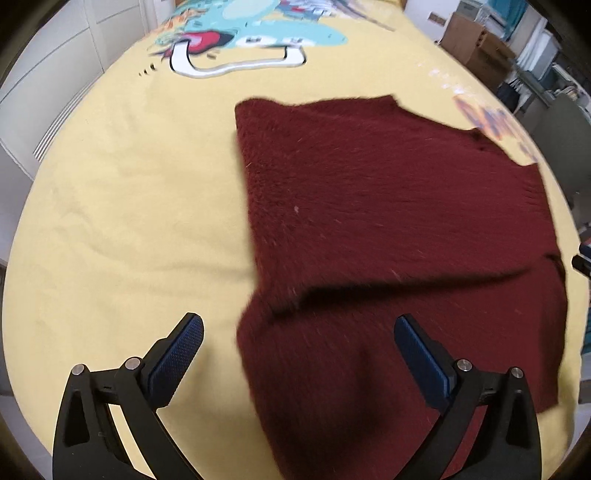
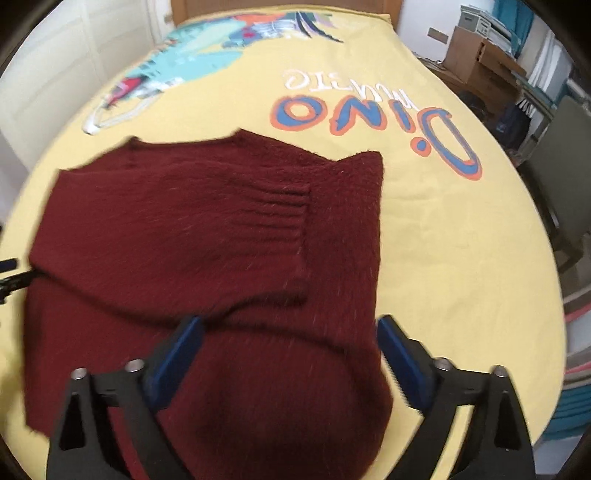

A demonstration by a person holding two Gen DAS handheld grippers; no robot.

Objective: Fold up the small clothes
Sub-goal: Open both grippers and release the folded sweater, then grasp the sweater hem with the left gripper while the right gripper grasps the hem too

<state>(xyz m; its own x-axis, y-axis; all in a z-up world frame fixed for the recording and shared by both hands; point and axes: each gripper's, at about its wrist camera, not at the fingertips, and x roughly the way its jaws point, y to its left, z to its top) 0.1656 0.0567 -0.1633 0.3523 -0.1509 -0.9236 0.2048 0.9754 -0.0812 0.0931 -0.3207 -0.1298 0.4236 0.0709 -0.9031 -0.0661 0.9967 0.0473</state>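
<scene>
Sweater (image 1: 369, 206), dark red fuzzy knit, lying partly folded on a yellow bedspread (image 1: 129, 192). In the right wrist view a sleeve with a ribbed cuff (image 2: 280, 218) is laid across the body of the garment, cuff end toward the sweater's right edge. A fold ridge runs across the lower part of the knit in both views.

Left gripper (image 1: 298, 334): jaws spread wide, blue textured pads facing each other, nothing clamped between them. The left finger stands over bare bedspread; the right finger stands over the sweater's near portion. The frame is motion-blurred, so whether that finger brushes the knit cannot be told.

Right gripper (image 2: 290, 332): jaws likewise wide apart, empty, both fingers above the sweater's near part, the right one close to its edge. No pad appears to press the fabric.

Bedspread print: a teal cartoon dinosaur (image 1: 258, 29) toward the far end, and blue-and-orange "Dino" lettering (image 2: 373, 122) beyond the sweater, seen upside down from the right wrist.

Surroundings: white panelled cupboard doors (image 1: 55, 74) at left, cardboard boxes (image 2: 476, 59) at the far right.
</scene>
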